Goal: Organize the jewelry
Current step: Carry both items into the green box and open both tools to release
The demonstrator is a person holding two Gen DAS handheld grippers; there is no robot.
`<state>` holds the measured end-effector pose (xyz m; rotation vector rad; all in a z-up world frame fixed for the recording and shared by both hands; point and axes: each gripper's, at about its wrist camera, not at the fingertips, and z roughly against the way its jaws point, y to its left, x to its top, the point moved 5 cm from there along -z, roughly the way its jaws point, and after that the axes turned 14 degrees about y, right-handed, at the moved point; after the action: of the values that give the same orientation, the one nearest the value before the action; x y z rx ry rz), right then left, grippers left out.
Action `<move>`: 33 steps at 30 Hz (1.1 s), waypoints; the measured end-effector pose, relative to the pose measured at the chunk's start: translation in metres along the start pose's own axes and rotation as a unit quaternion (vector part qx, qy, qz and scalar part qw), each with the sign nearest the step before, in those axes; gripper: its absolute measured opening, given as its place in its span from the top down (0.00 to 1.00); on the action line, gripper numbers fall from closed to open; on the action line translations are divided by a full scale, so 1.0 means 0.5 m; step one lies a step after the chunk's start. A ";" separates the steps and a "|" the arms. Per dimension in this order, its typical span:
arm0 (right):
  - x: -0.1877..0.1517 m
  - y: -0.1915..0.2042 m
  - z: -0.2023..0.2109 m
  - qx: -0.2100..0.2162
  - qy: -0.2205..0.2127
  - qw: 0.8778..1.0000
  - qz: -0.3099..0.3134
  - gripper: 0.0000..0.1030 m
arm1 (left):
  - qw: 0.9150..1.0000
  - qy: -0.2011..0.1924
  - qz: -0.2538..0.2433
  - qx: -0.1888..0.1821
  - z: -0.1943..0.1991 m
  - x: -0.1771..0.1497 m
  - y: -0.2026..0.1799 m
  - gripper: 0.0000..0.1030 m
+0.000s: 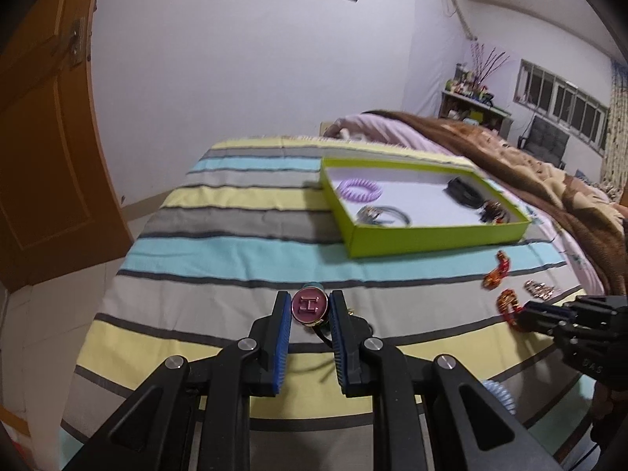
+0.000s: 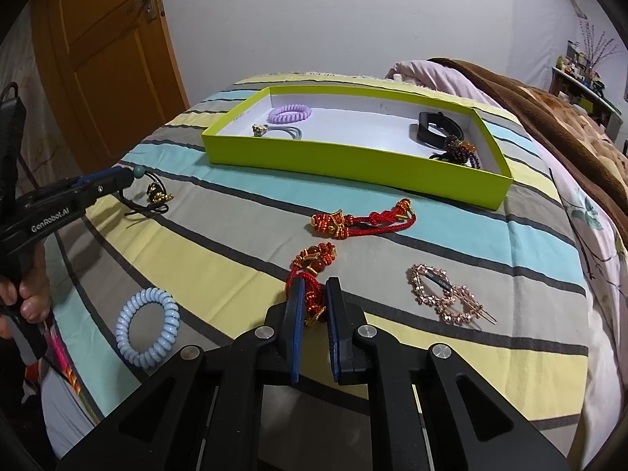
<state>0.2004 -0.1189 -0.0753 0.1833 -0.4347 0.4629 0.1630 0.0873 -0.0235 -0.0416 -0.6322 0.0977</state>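
My left gripper (image 1: 310, 306) is shut on a round maroon charm with an H (image 1: 309, 305) on a black cord, held just above the striped bedspread; its cord and gold beads (image 2: 157, 196) hang below it in the right wrist view. My right gripper (image 2: 314, 294) is shut on a red corded bracelet with brown beads (image 2: 314, 261) lying on the bed. The lime-green box (image 1: 431, 235) (image 2: 353, 165) lies beyond, holding a purple coil tie (image 2: 290, 114), a grey hair tie (image 2: 282, 131), a black band (image 2: 431, 129) and a beaded piece (image 2: 459, 151).
On the bedspread lie another red knotted bracelet (image 2: 365, 219), a rose-gold rhinestone hair clip (image 2: 443, 294) and a light-blue coil tie (image 2: 147, 327). A brown blanket (image 2: 549, 117) is heaped at the right. A wooden door (image 2: 106, 59) stands at the left.
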 end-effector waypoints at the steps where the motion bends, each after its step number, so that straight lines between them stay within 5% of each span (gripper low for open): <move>1: -0.001 -0.001 0.003 0.000 -0.001 1.000 -0.001 0.90 | 1.000 -0.004 -0.001 -0.003 0.005 0.001 -0.003 0.81; 16: -0.015 -0.005 0.103 -0.007 -0.054 0.998 -0.018 0.90 | 0.998 -0.049 -0.023 -0.036 0.103 0.004 -0.064 0.81; 33: -0.065 -0.014 0.242 -0.015 -0.126 0.991 -0.044 0.90 | 0.996 -0.052 -0.040 -0.056 0.176 -0.031 -0.148 0.81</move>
<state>0.1334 -0.1702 0.0178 0.2323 -0.6788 0.3469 0.1044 0.0129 0.0435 -0.1193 -0.7428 -0.0125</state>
